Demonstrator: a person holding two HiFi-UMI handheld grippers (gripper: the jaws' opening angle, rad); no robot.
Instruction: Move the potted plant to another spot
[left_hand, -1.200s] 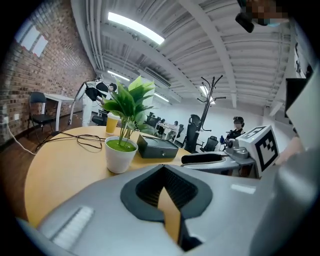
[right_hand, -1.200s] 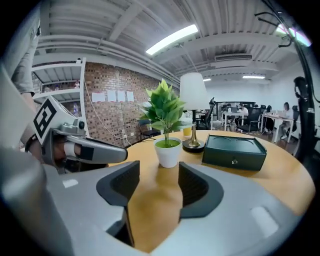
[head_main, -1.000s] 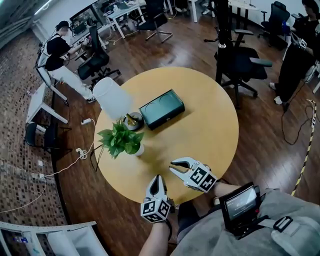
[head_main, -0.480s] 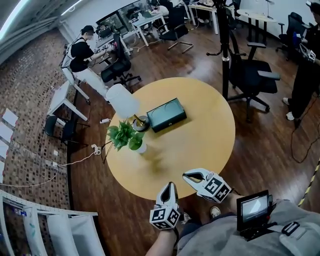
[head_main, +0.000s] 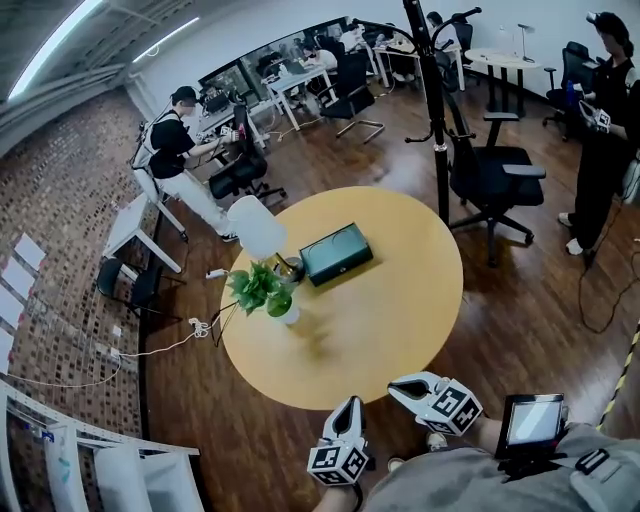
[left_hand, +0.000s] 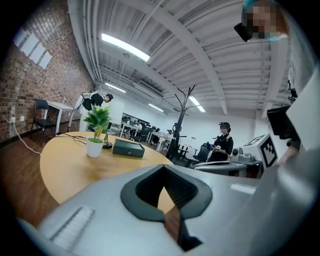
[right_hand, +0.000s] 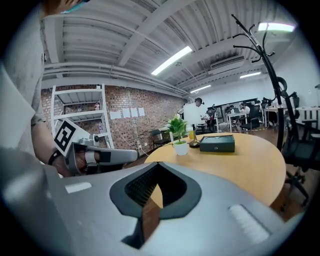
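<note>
The potted plant (head_main: 265, 289), green leaves in a small white pot, stands on the round yellow table (head_main: 390, 300) near its left edge. It also appears far off in the left gripper view as the plant (left_hand: 97, 119) and in the right gripper view as the plant (right_hand: 177, 127). Both grippers hover off the table's near edge, well short of the plant. My left gripper (head_main: 349, 406) is shut and empty, its jaws meeting at the tips (left_hand: 164, 172). My right gripper (head_main: 398, 384) is shut too, with nothing in it (right_hand: 158, 167).
A white-shaded lamp (head_main: 256, 228) and a dark green box (head_main: 336, 253) sit just behind the plant. A coat stand (head_main: 432, 100) and a black office chair (head_main: 492, 175) stand beyond the table at right. Cables (head_main: 170, 340) trail on the floor at left. People work at far desks.
Both grippers have drawn back from over the table's near edge to beyond it. The right jaws went from slightly parted to closed. The plant has stayed where it was.
</note>
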